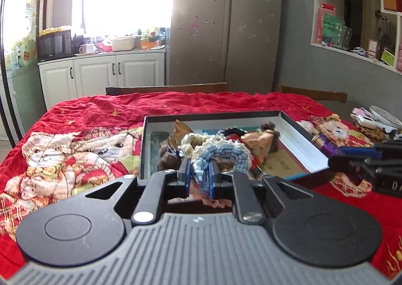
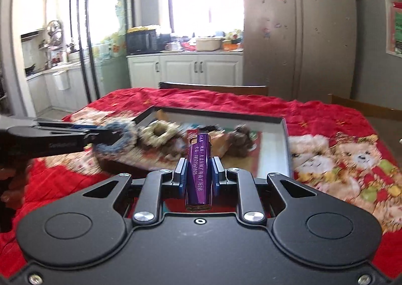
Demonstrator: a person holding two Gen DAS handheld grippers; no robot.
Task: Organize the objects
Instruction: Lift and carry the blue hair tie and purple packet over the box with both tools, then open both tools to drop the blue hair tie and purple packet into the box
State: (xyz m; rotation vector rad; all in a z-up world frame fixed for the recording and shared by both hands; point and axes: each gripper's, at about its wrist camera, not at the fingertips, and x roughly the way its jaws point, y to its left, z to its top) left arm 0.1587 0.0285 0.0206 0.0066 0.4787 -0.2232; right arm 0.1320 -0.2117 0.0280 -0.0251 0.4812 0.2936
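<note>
Red cloth with a cat print covers the surface. Left wrist view: left tool, jaws nearly closed, clamped on a blue and white braided hair tie. Directly ahead of it lies a shallow box holding a cream hair tie, brown fluffy ties and paper packets. Right tool enters from the right edge, carrying a purple lighter over the box's right rim.

Right wrist view: right tool, jaws nearly closed, clamped on the purple lighter, which stands upright between the pads. Box ahead; left tool with its blue tie to the left, blurred.
</note>
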